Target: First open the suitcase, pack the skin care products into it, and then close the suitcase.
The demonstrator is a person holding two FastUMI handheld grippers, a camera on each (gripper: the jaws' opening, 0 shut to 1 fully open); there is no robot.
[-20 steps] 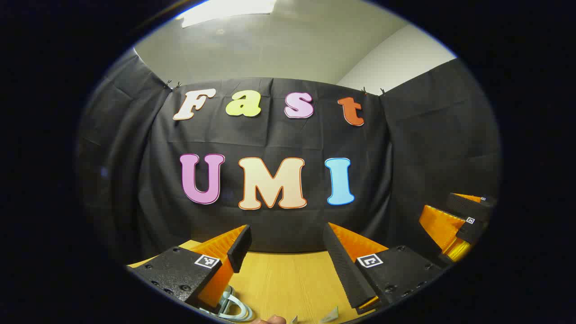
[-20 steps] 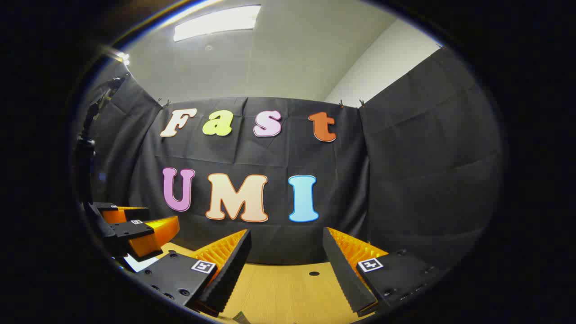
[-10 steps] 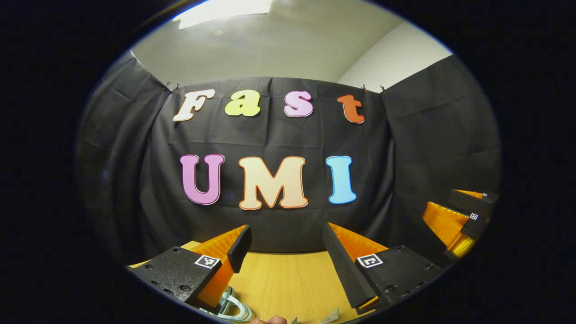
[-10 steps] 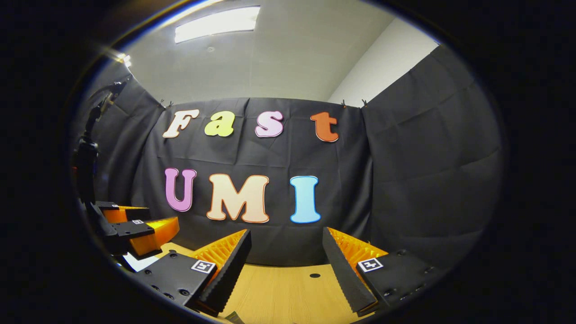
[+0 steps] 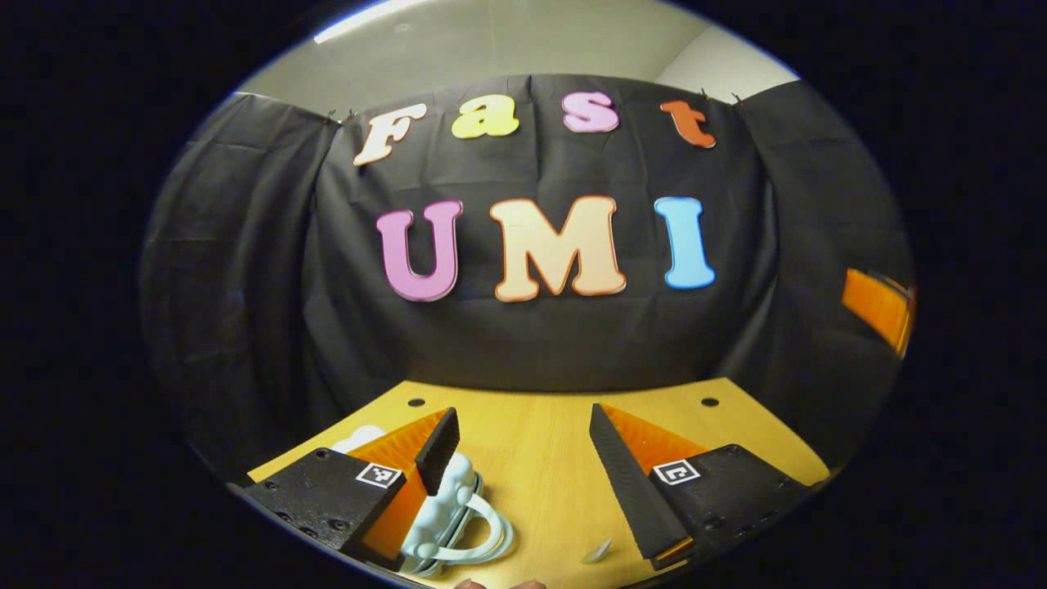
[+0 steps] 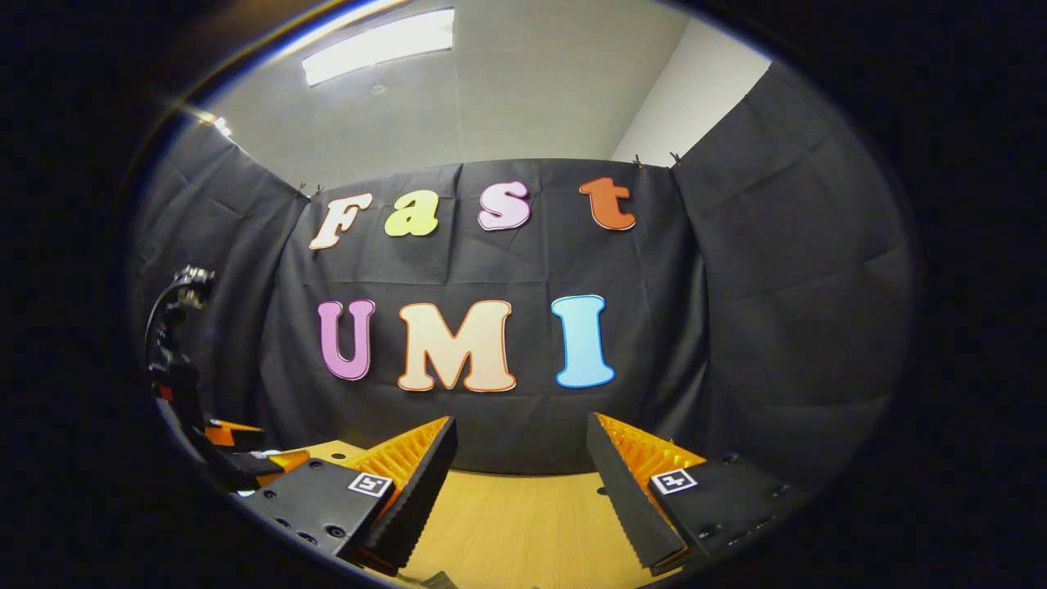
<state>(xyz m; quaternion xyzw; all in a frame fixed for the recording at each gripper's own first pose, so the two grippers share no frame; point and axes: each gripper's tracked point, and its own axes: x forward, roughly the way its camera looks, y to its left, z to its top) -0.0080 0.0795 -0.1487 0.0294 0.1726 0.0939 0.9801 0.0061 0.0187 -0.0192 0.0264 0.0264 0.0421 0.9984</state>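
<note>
A small pale blue suitcase [image 5: 448,514] with a looped handle lies shut on the wooden table [image 5: 540,458], low in the left gripper view and partly behind my left-hand finger. My left gripper [image 5: 521,417] hangs open just above and behind the case, with nothing between its fingers. It shows again low at the left edge of the right gripper view [image 6: 237,454]. My right gripper [image 6: 520,424] is open and empty over the table's far part. An orange piece of it [image 5: 879,307] shows at the right edge. A small white item [image 5: 598,551] lies by the left gripper's right-hand finger.
A white object [image 5: 360,437] sits on the table behind the suitcase. Two round holes [image 5: 416,402] [image 5: 709,402] mark the table's far edge, close to the black cloth wall. A fingertip [image 5: 491,584] shows at the bottom edge. A stand with cables [image 6: 176,327] rises at the left.
The left gripper has tipped downward, so more of the table and the suitcase body now show. In the right gripper view the left gripper has dropped lower. Both stay open.
</note>
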